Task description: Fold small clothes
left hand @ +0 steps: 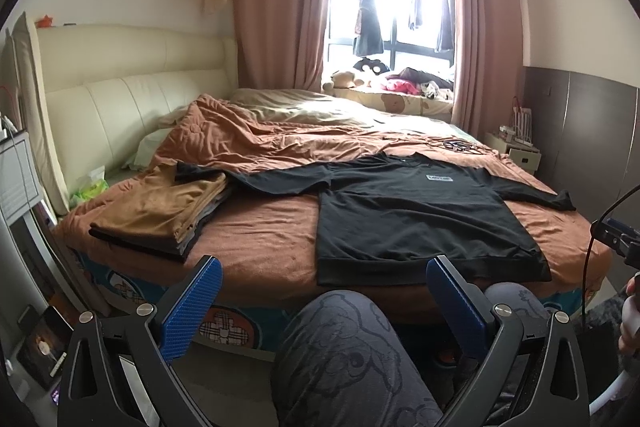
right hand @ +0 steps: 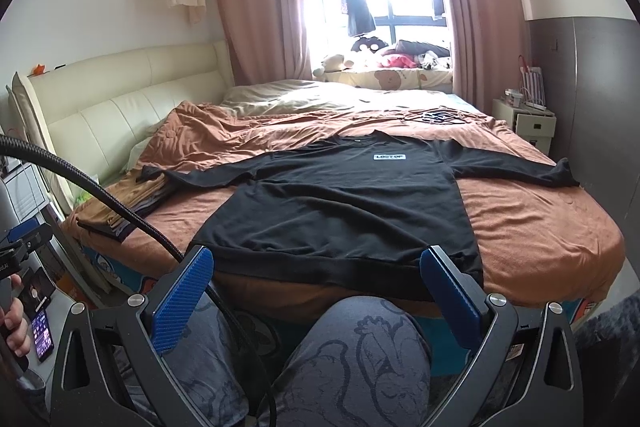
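Observation:
A black long-sleeved shirt with a small white chest label lies flat on the orange bedspread, sleeves spread to both sides and hem at the near bed edge. A pile of folded clothes, tan on top, sits to its left under the tip of the left sleeve. My left gripper is open, held back from the bed, in front of the hem's left part. My right gripper is open too, just short of the hem. Nothing is between either pair of blue fingers.
A person's knees in patterned grey trousers sit between the grippers and the bed. A crumpled orange quilt fills the far half of the bed. A black cable arcs past the left finger. A white nightstand stands at the right.

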Action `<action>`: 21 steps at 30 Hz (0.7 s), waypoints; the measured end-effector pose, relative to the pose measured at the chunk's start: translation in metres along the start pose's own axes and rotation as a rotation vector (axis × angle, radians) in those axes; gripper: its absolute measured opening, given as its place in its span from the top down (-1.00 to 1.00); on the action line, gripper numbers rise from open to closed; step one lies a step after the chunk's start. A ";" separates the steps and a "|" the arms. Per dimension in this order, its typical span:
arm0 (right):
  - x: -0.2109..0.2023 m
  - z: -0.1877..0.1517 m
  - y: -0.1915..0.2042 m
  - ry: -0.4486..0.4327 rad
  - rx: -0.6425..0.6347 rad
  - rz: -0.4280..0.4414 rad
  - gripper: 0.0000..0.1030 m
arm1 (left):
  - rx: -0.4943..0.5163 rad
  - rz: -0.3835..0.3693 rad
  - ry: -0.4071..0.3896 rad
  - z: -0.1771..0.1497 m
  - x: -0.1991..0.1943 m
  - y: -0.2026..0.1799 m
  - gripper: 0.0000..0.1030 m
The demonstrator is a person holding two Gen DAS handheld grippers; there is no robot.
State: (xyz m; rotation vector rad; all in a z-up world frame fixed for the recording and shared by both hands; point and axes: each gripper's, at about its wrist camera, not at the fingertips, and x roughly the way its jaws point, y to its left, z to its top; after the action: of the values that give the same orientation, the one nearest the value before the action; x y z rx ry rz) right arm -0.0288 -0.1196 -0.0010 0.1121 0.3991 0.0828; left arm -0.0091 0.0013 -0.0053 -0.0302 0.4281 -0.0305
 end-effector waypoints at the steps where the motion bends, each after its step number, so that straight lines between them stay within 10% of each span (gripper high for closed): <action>1: 0.000 0.000 0.000 -0.001 -0.001 0.000 -1.00 | 0.000 -0.002 0.000 0.001 0.000 0.001 -0.99; 21: -0.004 0.000 0.001 -0.008 0.009 0.002 -1.00 | 0.000 -0.008 -0.007 -0.001 -0.003 -0.003 -0.99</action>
State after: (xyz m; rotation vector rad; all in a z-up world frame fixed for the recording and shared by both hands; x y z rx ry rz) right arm -0.0326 -0.1195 0.0007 0.1214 0.3914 0.0829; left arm -0.0120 -0.0013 -0.0053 -0.0320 0.4208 -0.0379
